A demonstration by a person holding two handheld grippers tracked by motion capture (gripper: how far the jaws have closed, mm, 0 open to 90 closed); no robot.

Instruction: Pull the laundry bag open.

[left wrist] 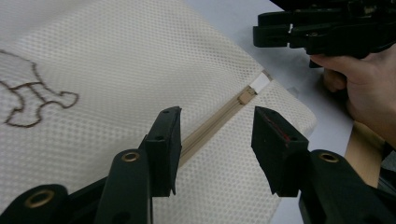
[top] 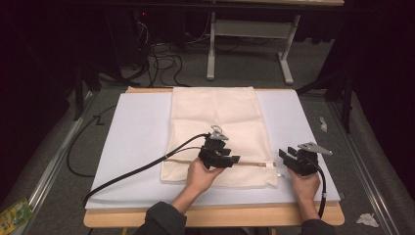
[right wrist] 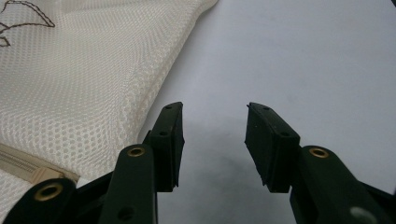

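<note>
Jaws of the left claw (left wrist: pixel 215 149) stand apart over the zipper (left wrist: pixel 212 125) of the cream mesh bag (top: pixel 215 122), gripping nothing; the pull (left wrist: pixel 245 96) lies ahead, near the bag's edge. The right claw (right wrist: pixel 214 144), equally apart, hovers above the bare bench (top: pixel 137 127) just beside the bag. Judging by this, zipping has barely begun.
</note>
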